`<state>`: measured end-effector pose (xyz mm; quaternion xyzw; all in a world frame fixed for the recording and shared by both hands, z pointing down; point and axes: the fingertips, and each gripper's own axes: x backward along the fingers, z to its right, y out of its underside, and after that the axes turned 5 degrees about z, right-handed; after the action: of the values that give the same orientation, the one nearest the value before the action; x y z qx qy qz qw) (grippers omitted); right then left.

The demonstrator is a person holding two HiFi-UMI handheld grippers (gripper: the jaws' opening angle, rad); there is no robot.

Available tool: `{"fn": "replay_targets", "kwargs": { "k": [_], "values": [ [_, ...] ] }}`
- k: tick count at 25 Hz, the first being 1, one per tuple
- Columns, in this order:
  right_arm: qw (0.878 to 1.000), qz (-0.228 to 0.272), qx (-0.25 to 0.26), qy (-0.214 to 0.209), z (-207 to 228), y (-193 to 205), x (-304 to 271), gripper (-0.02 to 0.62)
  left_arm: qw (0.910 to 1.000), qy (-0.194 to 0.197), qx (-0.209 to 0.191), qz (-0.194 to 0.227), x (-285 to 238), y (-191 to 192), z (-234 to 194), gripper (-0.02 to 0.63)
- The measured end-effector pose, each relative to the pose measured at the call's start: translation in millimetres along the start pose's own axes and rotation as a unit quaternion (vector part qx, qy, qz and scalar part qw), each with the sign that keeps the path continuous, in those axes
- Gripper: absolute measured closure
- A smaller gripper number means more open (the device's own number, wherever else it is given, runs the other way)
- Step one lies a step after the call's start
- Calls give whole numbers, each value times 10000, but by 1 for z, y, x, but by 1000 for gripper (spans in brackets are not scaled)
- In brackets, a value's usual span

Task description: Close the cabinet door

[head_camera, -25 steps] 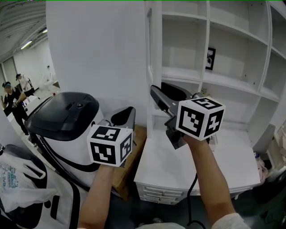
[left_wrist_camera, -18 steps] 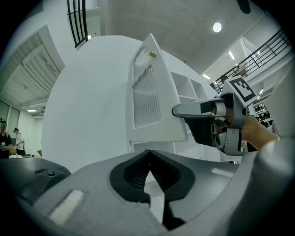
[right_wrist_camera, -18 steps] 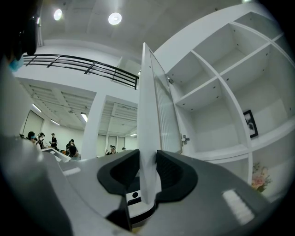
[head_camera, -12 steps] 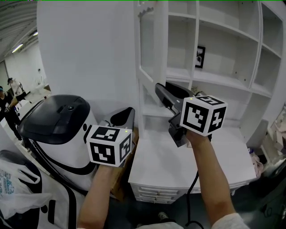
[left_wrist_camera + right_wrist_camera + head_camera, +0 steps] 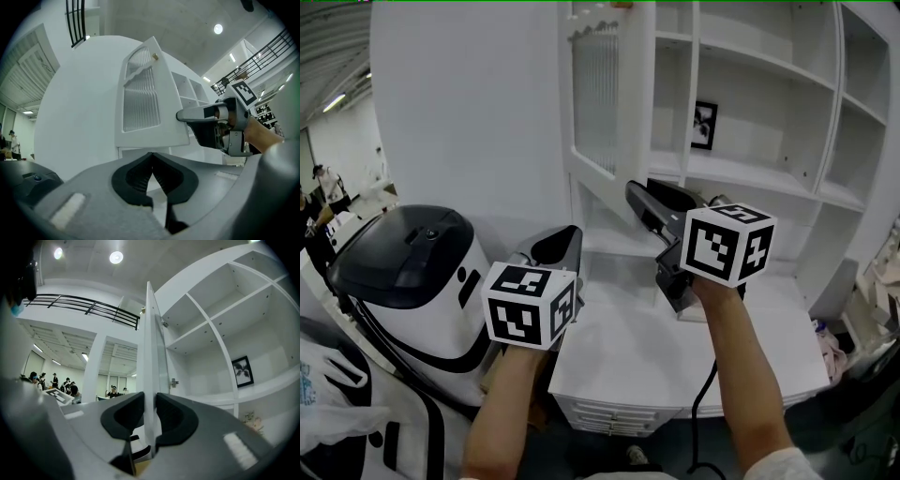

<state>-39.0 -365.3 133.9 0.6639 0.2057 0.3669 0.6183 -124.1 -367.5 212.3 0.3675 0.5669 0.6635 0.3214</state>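
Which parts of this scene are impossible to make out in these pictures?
- Head view: the grip of the right tool on the cabinet door, hidden by the tool's own body.
- Head view: the subject of the framed picture, too small.
- Right gripper view: the door's face, seen only edge-on.

The head view looks steeply down; each gripper view looks along its own jaws. All share the cabinet door [image 5: 600,103].

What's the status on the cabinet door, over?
Right gripper shut on cabinet door edge. Left gripper shut, empty. Door open, nothing seen blocking.
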Motion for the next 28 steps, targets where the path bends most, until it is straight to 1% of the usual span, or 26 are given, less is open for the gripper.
{"fn": "replay_targets", "kwargs": {
  "k": [9, 14, 28],
  "values": [
    [9998, 14, -63, -207, 42, -4, 9, 515, 10000, 2, -11, 14, -43, -3, 24, 607],
    [9998, 18, -55, -186, 67, -6, 13, 522, 10000, 60, -19, 2, -65, -2, 39, 607],
    [9994, 27, 92, -329, 117, -8, 11, 522, 10000, 10, -81, -9, -115, 2, 53, 607]
  ]
}}
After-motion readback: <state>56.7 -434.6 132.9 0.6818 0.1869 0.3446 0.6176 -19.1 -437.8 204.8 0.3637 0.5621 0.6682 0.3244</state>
